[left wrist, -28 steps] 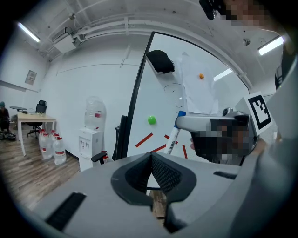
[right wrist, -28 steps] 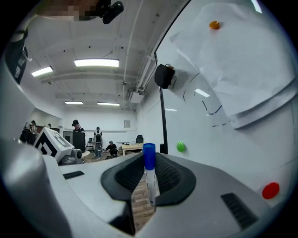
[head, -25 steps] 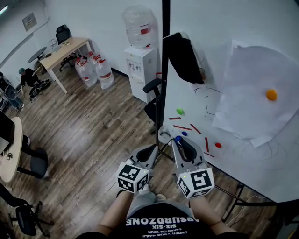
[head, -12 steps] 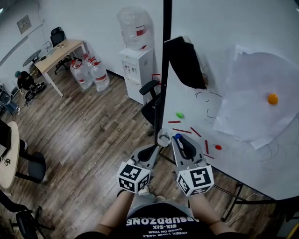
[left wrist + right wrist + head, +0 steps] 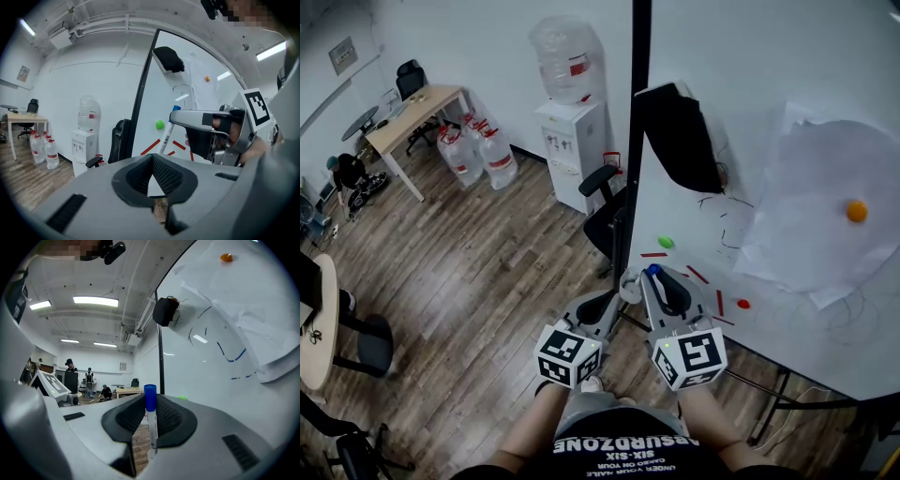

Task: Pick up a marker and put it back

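The right gripper [image 5: 151, 427] has edged nearer the whiteboard [image 5: 787, 94] at its 1 o'clock, fingers clamped on the upright blue-capped marker [image 5: 150, 401]. The left gripper [image 5: 152, 165] idles, fingers together, empty. Steady grip, slow approach advised.

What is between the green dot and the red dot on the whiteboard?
Two short red strips lie between the green dot and the red dot, seen in the head view.

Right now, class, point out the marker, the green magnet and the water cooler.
Marker [image 5: 151, 420]: right gripper view, white barrel under the cap.
Green magnet [image 5: 666, 242]: head view, its centre.
Water cooler [image 5: 575, 145]: head view, white cabinet front.
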`<state>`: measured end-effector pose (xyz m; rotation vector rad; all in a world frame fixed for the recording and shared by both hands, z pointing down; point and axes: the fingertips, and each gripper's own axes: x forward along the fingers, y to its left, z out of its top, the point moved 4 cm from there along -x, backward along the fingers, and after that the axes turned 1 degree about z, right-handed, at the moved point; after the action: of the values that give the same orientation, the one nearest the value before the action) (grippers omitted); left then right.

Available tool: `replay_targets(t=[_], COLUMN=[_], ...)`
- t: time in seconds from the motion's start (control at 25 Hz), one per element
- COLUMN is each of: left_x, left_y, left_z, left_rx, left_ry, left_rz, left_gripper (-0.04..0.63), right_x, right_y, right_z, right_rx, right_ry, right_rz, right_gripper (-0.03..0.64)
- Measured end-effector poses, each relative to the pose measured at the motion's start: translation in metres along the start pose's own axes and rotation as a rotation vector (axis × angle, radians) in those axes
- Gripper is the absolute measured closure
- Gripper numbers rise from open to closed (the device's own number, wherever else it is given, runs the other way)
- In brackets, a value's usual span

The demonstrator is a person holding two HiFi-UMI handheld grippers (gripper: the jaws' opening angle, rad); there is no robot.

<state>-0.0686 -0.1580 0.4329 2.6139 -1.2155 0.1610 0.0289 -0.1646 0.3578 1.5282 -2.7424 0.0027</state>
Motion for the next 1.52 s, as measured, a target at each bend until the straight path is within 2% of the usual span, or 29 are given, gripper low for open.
replay_targets(t=[0.52,1.52], left_x=[0.009,0.015], left_y=[0.018,0.022], left_z=[0.003,-0.003], left_rx=[-0.010,-0.022], left_ry=[0.006,0.020], left_rz=[-0.017,-0.026], left_gripper=[0.589,0.589], right_x=[0.019,0.031], right_y=[-0.004,-0.020], right_z=[-0.017,-0.088], right_rx=[0.008,0.051], right_ry=[0.062,0.224], right_rz=[-0.029,-0.053], right_gripper=[0.552,0.552])
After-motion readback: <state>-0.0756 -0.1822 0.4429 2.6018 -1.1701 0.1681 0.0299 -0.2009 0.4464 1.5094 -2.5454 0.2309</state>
